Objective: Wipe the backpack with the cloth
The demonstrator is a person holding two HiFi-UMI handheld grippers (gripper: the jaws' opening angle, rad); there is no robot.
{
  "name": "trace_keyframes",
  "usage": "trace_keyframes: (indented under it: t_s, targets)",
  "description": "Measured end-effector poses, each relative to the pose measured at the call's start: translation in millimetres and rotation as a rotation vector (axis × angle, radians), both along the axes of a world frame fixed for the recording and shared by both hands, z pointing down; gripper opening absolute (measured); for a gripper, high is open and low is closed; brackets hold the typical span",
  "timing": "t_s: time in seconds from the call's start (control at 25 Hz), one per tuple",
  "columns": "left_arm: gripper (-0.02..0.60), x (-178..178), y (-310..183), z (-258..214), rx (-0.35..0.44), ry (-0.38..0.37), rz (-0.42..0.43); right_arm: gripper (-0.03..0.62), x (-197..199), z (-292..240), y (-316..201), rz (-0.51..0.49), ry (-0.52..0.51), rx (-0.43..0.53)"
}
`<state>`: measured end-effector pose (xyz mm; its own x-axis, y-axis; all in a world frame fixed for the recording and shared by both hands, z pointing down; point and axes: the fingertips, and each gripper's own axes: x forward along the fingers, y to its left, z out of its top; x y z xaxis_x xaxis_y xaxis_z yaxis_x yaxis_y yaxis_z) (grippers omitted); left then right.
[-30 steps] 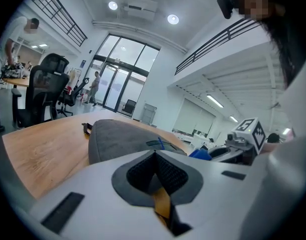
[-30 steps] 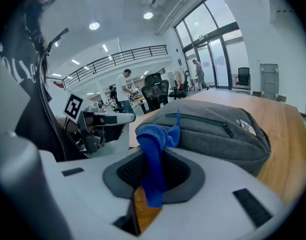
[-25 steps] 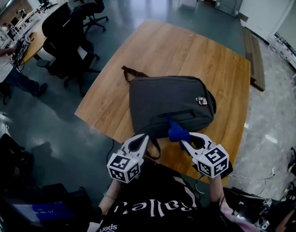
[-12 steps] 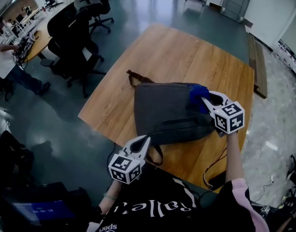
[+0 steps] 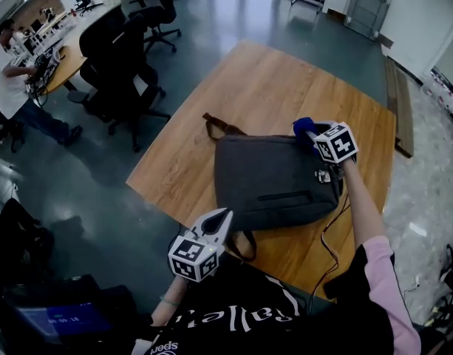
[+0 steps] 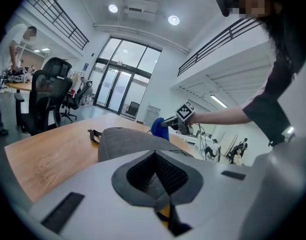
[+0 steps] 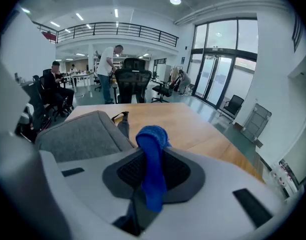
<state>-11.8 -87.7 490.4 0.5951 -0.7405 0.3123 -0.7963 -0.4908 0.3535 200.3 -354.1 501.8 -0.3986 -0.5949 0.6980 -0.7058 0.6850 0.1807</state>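
A dark grey backpack [image 5: 274, 180] lies flat on the wooden table [image 5: 263, 80], its brown strap [image 5: 215, 124] trailing off the far left corner. My right gripper [image 5: 315, 133] is at the backpack's far right corner, shut on a blue cloth [image 5: 305, 127]. In the right gripper view the cloth [image 7: 152, 149] hangs between the jaws of that gripper [image 7: 153, 159], with the backpack [image 7: 78, 134] to the left. My left gripper [image 5: 217, 222] hovers at the table's near edge, shut and empty. The left gripper view shows it [image 6: 155, 154] facing the backpack [image 6: 123, 139] and the cloth [image 6: 157, 126].
Black office chairs [image 5: 115, 58] stand left of the table. A person [image 5: 8, 72] works at a desk at far left. A thin cable [image 5: 333, 231] runs off the table's near right side. A low bench [image 5: 392, 102] lies beyond the right edge.
My right gripper carried the blue cloth from the backpack's near edge across to its far right corner. The left gripper stayed at the table's near edge.
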Motion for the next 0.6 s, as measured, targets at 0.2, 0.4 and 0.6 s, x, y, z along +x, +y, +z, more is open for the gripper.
trace_keyframes:
  t_s: [0.2, 0.4, 0.6]
  targets:
    - [-0.002, 1, -2, 0, -0.002, 0.0, 0.006, 0.067, -1, 2, 25, -0.016, -0.047, -0.013]
    - [-0.002, 6, -1, -4, -0.004, 0.004, 0.02, 0.066, 11, -1, 73, -0.005, -0.086, -0.005]
    - [-0.002, 22, -2, -3, -0.003, 0.005, 0.062, 0.066, 24, -6, 122, 0.017, -0.15, 0.006]
